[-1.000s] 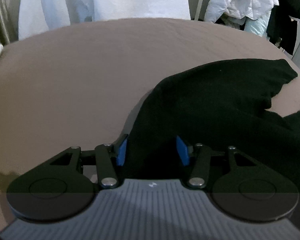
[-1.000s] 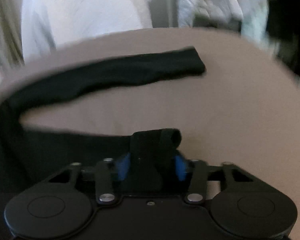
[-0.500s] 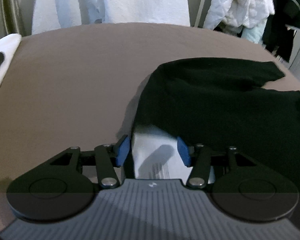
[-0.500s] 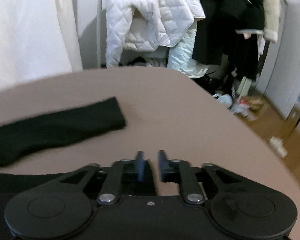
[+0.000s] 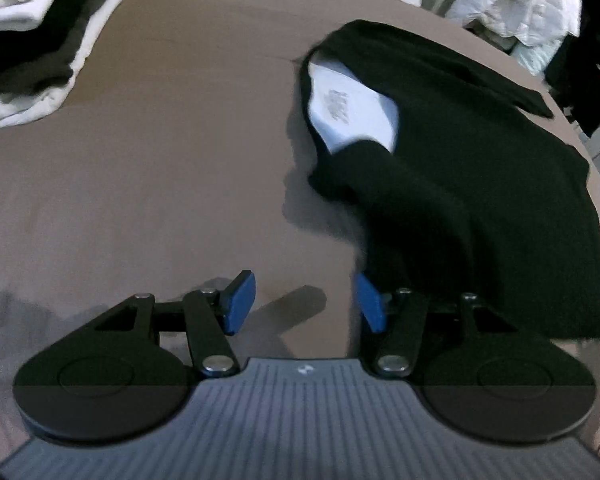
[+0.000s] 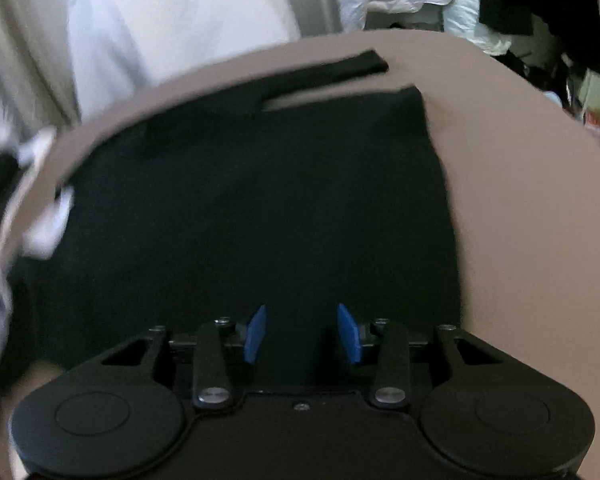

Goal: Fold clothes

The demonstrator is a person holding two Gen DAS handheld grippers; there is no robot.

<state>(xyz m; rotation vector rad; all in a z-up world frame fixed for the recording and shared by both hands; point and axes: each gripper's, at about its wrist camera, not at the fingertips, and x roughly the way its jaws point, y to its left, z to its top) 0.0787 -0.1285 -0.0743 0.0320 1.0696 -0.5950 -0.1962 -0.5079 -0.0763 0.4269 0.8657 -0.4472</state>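
Note:
A black long-sleeved garment (image 5: 480,184) lies on the brown bed sheet (image 5: 160,168), right of centre in the left wrist view. A white inner patch (image 5: 352,108) shows near its collar. My left gripper (image 5: 306,304) hovers open just left of the garment's near edge, nothing between its blue pads. In the right wrist view the same black garment (image 6: 260,208) fills the middle, one sleeve (image 6: 332,70) stretched along the far edge. My right gripper (image 6: 302,334) is open over the black cloth, holding nothing.
A pile of white and black clothes (image 5: 28,40) sits at the far left of the bed. White jackets (image 5: 516,4) and dark clothes hang behind the bed. White fabric (image 6: 172,28) hangs beyond the far edge. Bare sheet (image 6: 532,220) spreads right of the garment.
Both grippers have let go of the black garment and pulled back; it now lies flatter on the sheet. The right gripper, shut half a second ago, stands open.

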